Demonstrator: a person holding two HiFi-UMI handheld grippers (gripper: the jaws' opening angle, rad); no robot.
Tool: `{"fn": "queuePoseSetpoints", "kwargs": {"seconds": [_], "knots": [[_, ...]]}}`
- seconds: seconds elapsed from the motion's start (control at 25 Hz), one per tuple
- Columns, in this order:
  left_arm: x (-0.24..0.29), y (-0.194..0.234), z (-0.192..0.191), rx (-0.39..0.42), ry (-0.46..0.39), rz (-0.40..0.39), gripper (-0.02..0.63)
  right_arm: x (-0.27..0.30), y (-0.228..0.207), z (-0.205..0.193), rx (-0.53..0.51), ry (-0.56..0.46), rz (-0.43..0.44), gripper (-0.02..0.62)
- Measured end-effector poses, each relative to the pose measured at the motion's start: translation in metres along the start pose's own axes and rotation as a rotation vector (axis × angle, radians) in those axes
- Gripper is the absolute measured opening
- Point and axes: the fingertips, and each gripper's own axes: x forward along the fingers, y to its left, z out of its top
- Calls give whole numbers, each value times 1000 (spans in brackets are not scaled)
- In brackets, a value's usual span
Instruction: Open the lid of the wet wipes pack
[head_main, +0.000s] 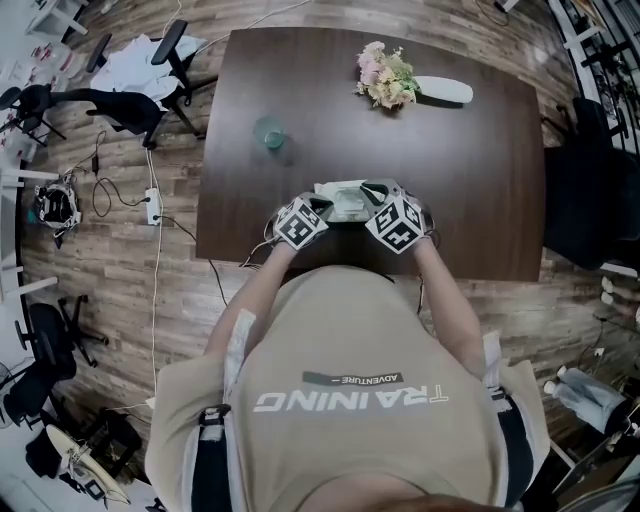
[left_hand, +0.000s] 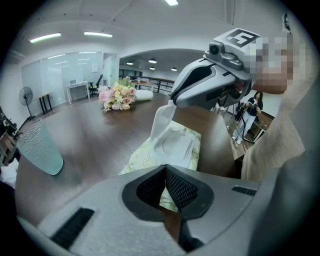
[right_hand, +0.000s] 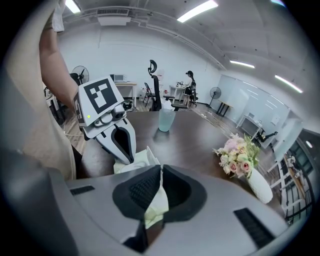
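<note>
My left tongs (left_hand: 165, 168) and right tongs (right_hand: 160, 170) are matt grey plastic with black, finely ribbed pads (left_hand: 181, 188). The pack (left_hand: 142, 159) is soft printed film, and its lid (left_hand: 161, 119) is pale smooth plastic. The table (head_main: 480, 180) is dark wood with a faint sheen. The cup (left_hand: 40, 147) is dimpled and translucent.

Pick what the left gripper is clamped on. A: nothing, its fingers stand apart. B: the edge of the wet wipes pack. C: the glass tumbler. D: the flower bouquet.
B: the left gripper has its fingers shut on the pale green edge of the wet wipes pack, while the right gripper pinches the raised lid flap.
</note>
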Motion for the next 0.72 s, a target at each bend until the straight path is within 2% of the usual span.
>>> {"fn": "queuePoseSetpoints", "kwargs": {"seconds": [0.4,0.72], "knots": [[-1,0,0,-11,-27,5,9,12,-16,4,2,20,20,23],[0,0,-1,-35,-40,4,9,30,-31,4,17,35,92,23]]}}
